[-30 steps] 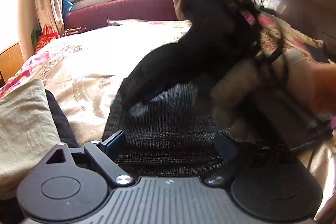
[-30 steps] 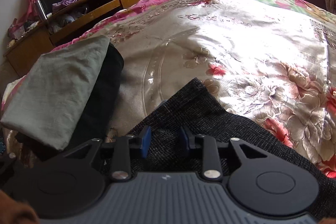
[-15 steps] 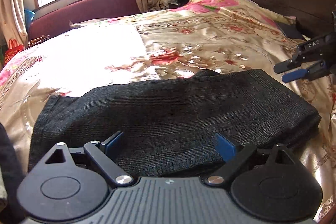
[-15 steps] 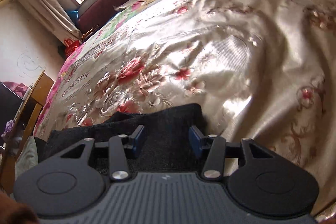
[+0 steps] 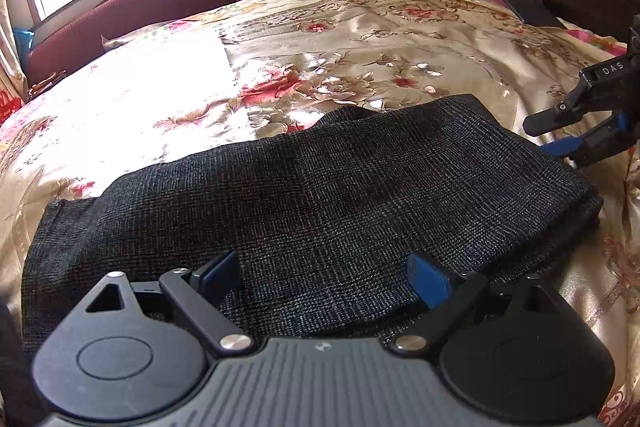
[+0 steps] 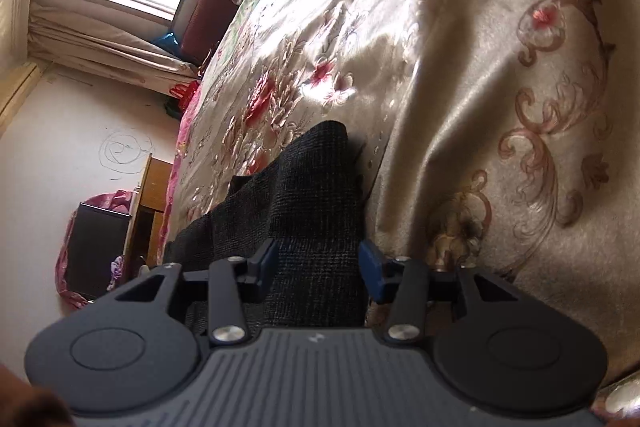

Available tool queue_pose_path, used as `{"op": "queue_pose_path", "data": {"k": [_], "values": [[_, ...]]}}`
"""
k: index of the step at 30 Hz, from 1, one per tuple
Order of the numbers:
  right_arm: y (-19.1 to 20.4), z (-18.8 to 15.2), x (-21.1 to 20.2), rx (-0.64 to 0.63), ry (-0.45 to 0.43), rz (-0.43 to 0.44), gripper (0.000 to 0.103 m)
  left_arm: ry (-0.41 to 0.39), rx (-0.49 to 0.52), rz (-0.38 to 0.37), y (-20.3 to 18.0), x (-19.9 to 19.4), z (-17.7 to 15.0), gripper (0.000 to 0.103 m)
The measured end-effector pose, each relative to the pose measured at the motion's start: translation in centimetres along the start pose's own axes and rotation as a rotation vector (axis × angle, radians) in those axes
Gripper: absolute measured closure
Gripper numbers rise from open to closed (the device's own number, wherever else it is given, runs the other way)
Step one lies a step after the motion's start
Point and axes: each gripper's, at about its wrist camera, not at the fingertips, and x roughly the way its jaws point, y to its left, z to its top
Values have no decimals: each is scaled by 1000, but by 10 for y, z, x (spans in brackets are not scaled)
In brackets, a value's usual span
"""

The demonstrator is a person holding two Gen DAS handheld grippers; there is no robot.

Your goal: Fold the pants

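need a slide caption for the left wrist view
Open left hand-held gripper over dark folded pants on a floral bedspread, with the right hand-held gripper at their far end.

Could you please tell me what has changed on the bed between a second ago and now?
The right gripper had the dark pants pinched; its jaws have just been opening and now stand apart at the pants' end, which lies between them unclamped. It swung to the far right in the left wrist view and rolled. The pants now lie flat, folded, on the floral bedspread. The left gripper is open as before.
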Motion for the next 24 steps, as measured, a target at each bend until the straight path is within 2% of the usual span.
{"op": "queue_pose_path", "data": {"k": [2,5,6,10,15,17,20,22,24], "values": [[-5,3,13,4,11,35,54,-1,0,-8,-1,1,2,0],[-17,11,20,79,18,68,59,4,21,-9,-6,4,5,0],[-17,12,16,63,26,81,59,1,33,-5,-7,4,6,0],[-19,12,1,-25,27,23,62,3,56,-30,-12,4,6,0],[-21,25,27,-36,24,72,60,11,56,-31,-16,9,10,0],[-21,28,30,-15,36,111,57,16,45,-34,-17,11,12,0],[-16,23,17,-50,80,174,57,22,57,-40,-19,13,14,0],[-22,19,12,-20,108,242,57,24,71,-49,-21,14,15,0],[-27,18,7,-7,89,287,57,26,82,-50,-24,15,16,0]]}}
